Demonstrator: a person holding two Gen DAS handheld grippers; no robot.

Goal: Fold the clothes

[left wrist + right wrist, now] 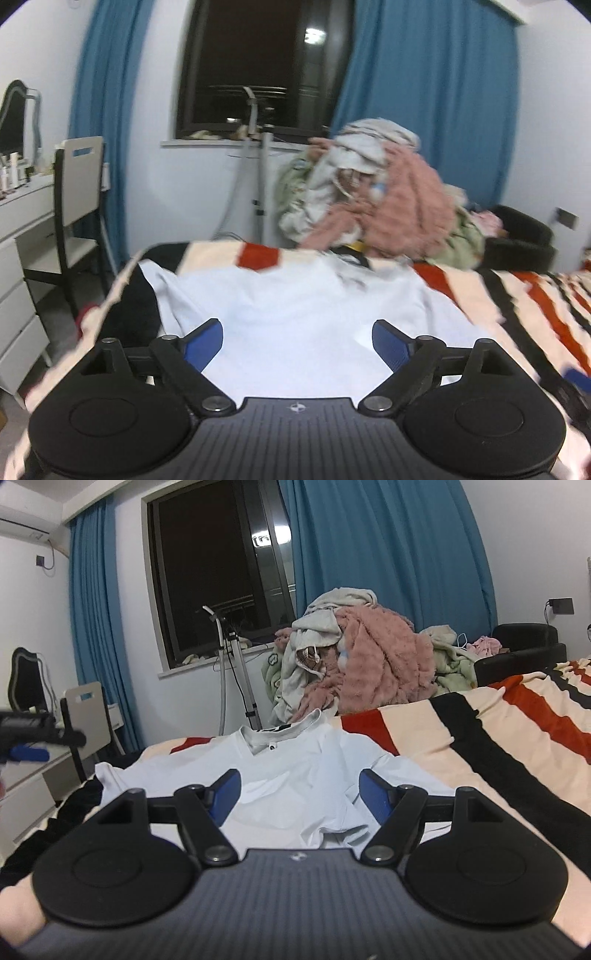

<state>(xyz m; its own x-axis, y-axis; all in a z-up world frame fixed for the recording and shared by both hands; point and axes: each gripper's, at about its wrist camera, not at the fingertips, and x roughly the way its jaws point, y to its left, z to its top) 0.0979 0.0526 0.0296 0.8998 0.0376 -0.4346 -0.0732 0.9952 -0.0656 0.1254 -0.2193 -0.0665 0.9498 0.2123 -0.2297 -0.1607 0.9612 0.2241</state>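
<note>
A white T-shirt lies spread flat on the striped bedspread, collar toward the far end. In the right wrist view the same T-shirt shows its grey collar at the back and a wrinkled hem near me. My left gripper hovers open over the shirt's near part, blue pads wide apart, nothing between them. My right gripper is open too, just above the shirt's lower hem. The left gripper appears blurred at the left edge of the right wrist view.
A heap of pink, grey and green clothes is piled beyond the bed's far end. A chair and white dresser stand at the left. A metal stand is under the dark window. A black seat sits far right.
</note>
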